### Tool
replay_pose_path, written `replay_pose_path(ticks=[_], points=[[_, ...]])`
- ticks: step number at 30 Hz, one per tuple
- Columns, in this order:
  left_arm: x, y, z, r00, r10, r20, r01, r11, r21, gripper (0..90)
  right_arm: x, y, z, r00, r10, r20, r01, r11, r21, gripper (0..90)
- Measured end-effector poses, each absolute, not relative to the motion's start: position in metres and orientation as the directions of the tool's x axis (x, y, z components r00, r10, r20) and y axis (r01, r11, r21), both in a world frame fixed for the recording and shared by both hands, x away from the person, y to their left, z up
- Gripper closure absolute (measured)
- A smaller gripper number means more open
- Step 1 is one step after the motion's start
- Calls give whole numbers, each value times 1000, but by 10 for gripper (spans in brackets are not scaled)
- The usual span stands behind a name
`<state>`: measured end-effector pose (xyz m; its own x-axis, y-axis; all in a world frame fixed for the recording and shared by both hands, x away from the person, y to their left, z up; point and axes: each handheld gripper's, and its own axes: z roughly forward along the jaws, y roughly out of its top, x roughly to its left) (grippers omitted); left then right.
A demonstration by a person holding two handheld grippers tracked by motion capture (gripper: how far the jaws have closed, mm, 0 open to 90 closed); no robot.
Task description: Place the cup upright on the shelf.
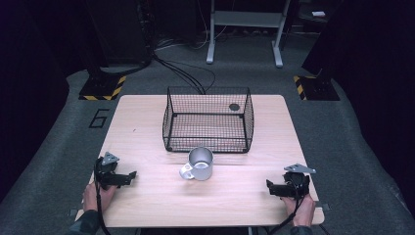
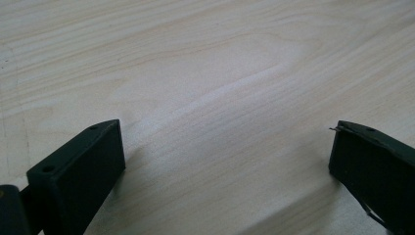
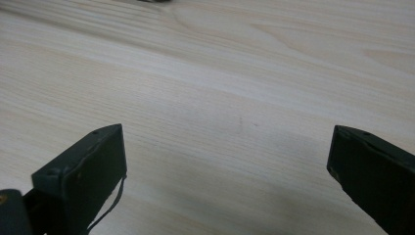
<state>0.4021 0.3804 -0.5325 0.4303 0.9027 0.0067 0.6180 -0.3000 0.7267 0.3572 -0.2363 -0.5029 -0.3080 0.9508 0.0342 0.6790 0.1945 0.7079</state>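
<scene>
Both the left gripper [image 1: 131,174] and right gripper [image 1: 269,186] rest released on the table [image 1: 147,205]; the mug [image 1: 199,164] stands between them, before the basket [image 1: 169,117]. A careless grab could tip it

pale wood table [image 1: 147,122] sitting on grey carpet, black-and-yellow striped floor plates [image 1: 103,88] flanking the far corners, cables [image 1: 186,73] trailing behind, what's probably a white desk frame [image 1: 244,29] standing at the back
</scene>
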Motion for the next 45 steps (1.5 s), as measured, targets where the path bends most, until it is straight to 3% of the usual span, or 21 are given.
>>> replay_pose_path(ticks=[21, 45], points=[[402, 380, -532, 430, 903, 7, 618, -300, 726, 1, 356, -184, -458, -443, 896, 27, 621, 285, 730, 0], [402, 380, -533, 425, 905, -2, 621, -290, 728, 1, 368, -110, -436, -606, 794, 42, 559, 389, 732, 0]])
